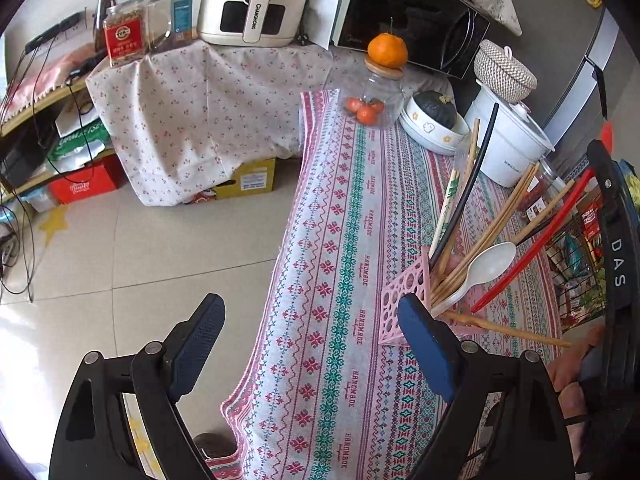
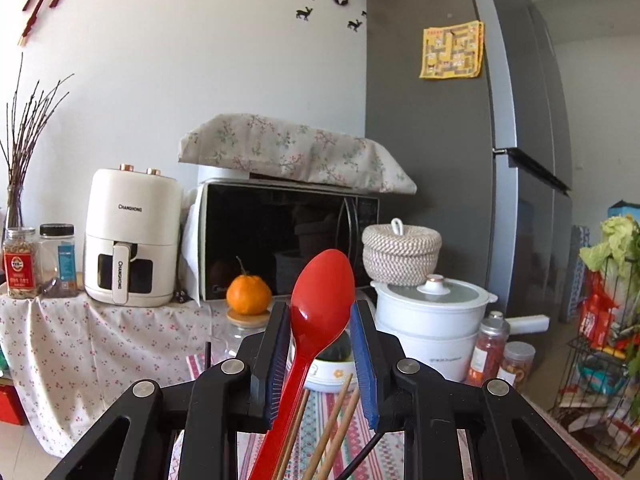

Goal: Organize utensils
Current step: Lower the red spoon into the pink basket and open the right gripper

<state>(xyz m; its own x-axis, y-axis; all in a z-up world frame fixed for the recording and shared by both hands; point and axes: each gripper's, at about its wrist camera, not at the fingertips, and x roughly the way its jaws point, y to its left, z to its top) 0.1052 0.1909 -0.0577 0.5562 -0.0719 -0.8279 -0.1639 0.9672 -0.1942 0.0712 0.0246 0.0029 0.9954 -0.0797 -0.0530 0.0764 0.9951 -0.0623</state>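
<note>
The right gripper (image 2: 322,344) is closing narrowly around the red spoon (image 2: 320,300), handle slanting down toward the pink holder (image 1: 404,294) (left gripper (image 1: 312,356) is gaping wide, empty).

- "CHANGHONG" stood on the white air fryer (image 2: 132,236), once on its upper body and once vertically on its drawer handle, at 9 o'clock of the microwave (image 2: 280,236).
- "HANDMADE" repeated in vertical runs along the patterned tablecloth (image 1: 340,280).
- "DAS" read on the black gripper body (image 1: 618,260) at 3 o'clock in the left wrist view.
- Red jar label (image 1: 123,42), box prints and pot text: too small to read.
</note>
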